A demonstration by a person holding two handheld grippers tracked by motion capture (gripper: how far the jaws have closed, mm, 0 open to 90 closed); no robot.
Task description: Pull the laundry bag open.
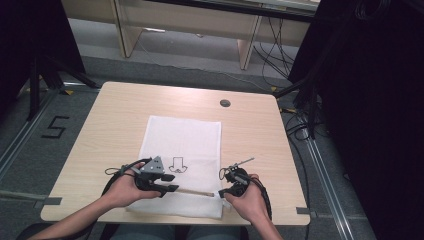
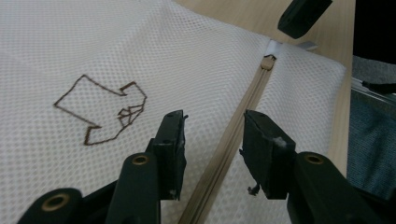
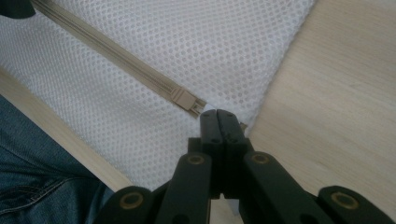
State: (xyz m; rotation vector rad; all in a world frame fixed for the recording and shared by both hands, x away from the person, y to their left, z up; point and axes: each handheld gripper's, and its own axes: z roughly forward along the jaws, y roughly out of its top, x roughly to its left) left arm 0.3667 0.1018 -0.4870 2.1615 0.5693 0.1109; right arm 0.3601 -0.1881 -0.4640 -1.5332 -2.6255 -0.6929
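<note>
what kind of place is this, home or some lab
Most likely a lab or recording workspace, not a home: a bare wooden table stands on grey carpet with a taped number 5, loose cables and black curtains around it.

White mesh cloth bag, matt; pale smooth wood-grain table.

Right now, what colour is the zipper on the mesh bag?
Beige zipper on the white mesh bag, clearest in the left gripper view.

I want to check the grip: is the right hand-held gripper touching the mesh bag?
Touching. In the right gripper view, the right hand-held gripper is shut on the mesh bag at the zipper's end.
</note>
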